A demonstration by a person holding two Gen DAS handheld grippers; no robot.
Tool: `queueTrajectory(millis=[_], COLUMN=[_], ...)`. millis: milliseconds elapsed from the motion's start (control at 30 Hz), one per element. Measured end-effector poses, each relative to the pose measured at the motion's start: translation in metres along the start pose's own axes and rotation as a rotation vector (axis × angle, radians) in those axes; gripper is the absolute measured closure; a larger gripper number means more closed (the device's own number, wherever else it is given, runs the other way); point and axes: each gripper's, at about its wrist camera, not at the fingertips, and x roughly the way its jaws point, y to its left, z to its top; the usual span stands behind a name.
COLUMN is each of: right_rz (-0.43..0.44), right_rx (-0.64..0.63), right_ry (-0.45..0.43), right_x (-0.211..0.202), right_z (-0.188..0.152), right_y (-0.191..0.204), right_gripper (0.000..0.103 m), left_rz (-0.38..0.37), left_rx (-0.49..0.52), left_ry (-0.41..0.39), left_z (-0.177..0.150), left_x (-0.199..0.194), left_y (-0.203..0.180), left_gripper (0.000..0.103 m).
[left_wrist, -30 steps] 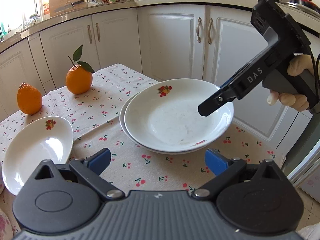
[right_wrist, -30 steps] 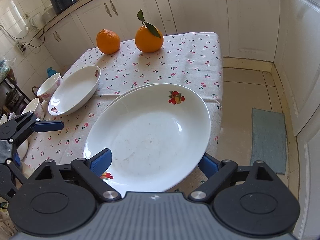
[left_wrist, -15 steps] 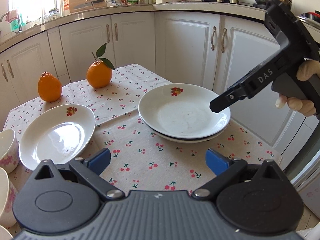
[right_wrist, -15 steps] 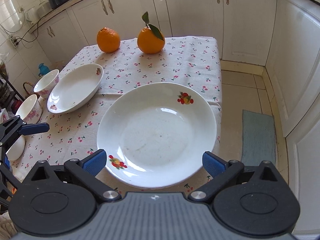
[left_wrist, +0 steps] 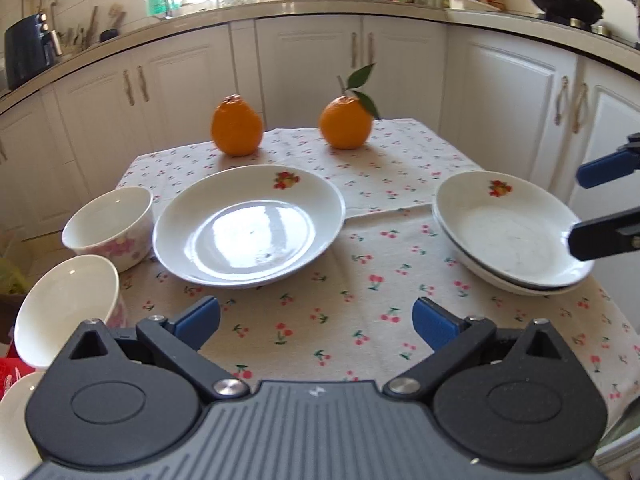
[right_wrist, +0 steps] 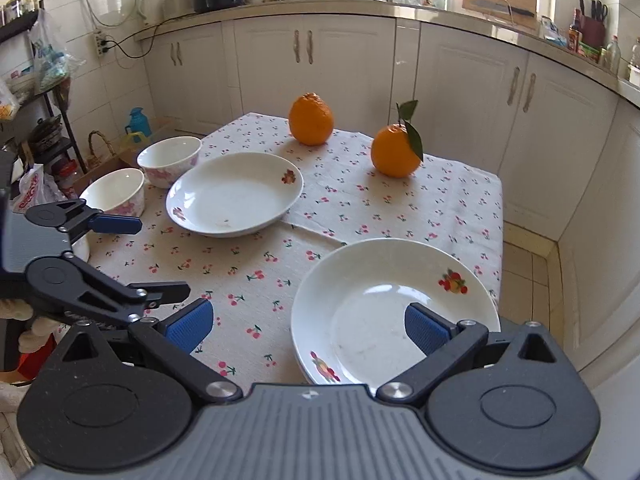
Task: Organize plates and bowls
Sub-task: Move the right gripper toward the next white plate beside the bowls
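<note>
Plates and bowls sit on a table under a cherry-print cloth (left_wrist: 320,320). Two plates are stacked (left_wrist: 508,232) at the right edge of the table, the upper one nested in the lower, each white with a small fruit print on the rim. A third, single plate (left_wrist: 248,224) lies near the middle, well apart from the stack. Just left of it stands a white bowl with pink flowers (left_wrist: 110,226), close to the plate's rim, and a second bowl (left_wrist: 66,308) tilts at the left edge nearer the camera; part of another white dish shows at the bottom left corner. Two oranges (left_wrist: 237,125) rest at the far side of the cloth, one with a leafy stem. The left gripper (left_wrist: 316,318) hangs over bare cloth between the single plate and the stack, its jaws wide and opening, with nothing between them. The right gripper (right_wrist: 308,326) is spread fully, one finger (right_wrist: 426,330) above the top plate's hollow, gripping nothing. White kitchen cabinets (left_wrist: 312,68) line the walls behind.
</note>
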Motion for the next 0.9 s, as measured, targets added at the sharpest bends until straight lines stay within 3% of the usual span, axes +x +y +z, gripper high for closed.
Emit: queueTrajectory(millis=[167,467,900], right_rz=[0.012,0.046,0.157], right_rx=[-0.034,-0.054,-0.176], right_ry=[0.012,0.025,0.043], right_x=[0.009,0.027,0.069], right_z=[0.006,0.019,0.072], right_y=[0.004,0.000,-0.005], right_gripper=[0.000,0.000,0.000], left_rz=[0.043,0.077,0.123], left_rx=[-0.079,-0.135,-0.184], left_ry=[0.079,0.143,0.078], left_z=[-0.002,0.001,0.003], left_x=[0.031,0.064,0.078], left_y=[0.011,0.018,0.026], left_gripper=[0.001,0.001,0.000])
